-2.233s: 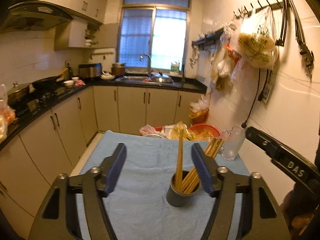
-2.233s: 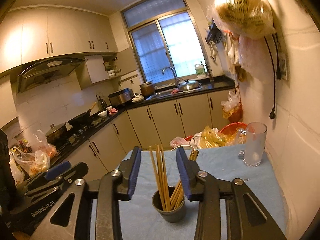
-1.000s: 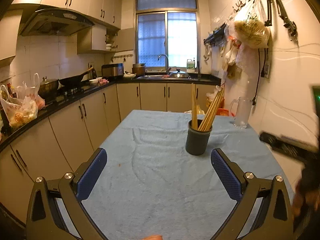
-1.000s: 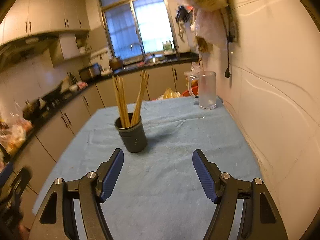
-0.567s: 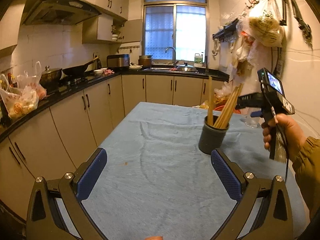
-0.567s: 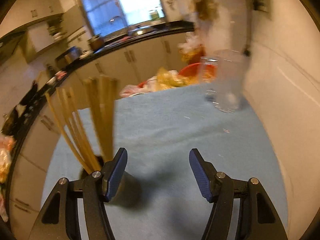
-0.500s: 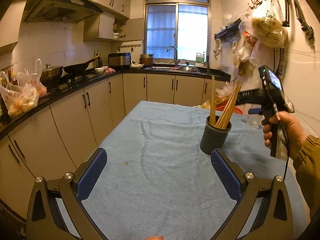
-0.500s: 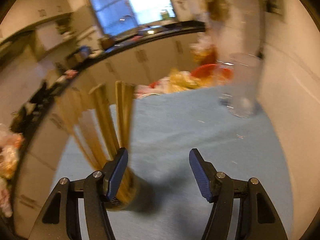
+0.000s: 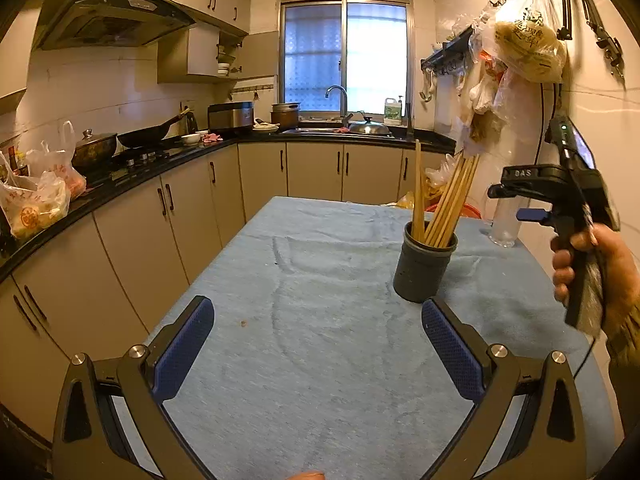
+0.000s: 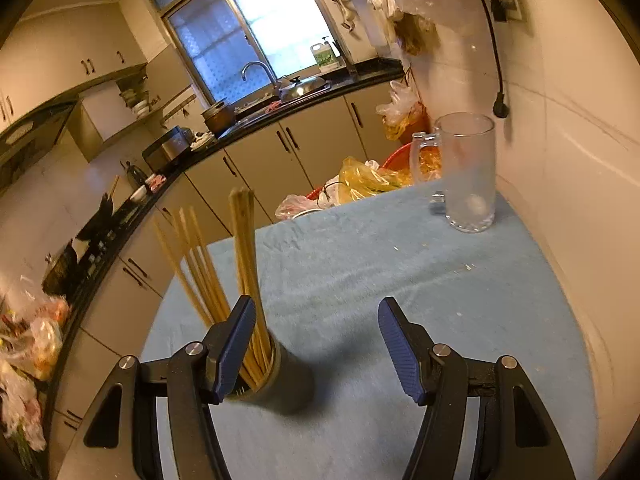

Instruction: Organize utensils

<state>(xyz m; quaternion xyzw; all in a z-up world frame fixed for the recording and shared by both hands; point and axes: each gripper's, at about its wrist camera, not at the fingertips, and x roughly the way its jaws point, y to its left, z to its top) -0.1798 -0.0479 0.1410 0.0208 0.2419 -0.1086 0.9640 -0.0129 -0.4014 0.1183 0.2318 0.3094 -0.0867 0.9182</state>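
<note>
Light, stiff chopsticks [image 10: 244, 264] lean loose in a tippy cup [image 10: 280, 376]; best pinched near their tops; both grippers [image 9: 316, 344] [image 10: 316, 344] gape empty.

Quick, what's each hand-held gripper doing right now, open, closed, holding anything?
Left hand-held gripper: open, holding nothing.
Right hand-held gripper: open, holding nothing; the chopstick holder sits beside its left finger.
</note>
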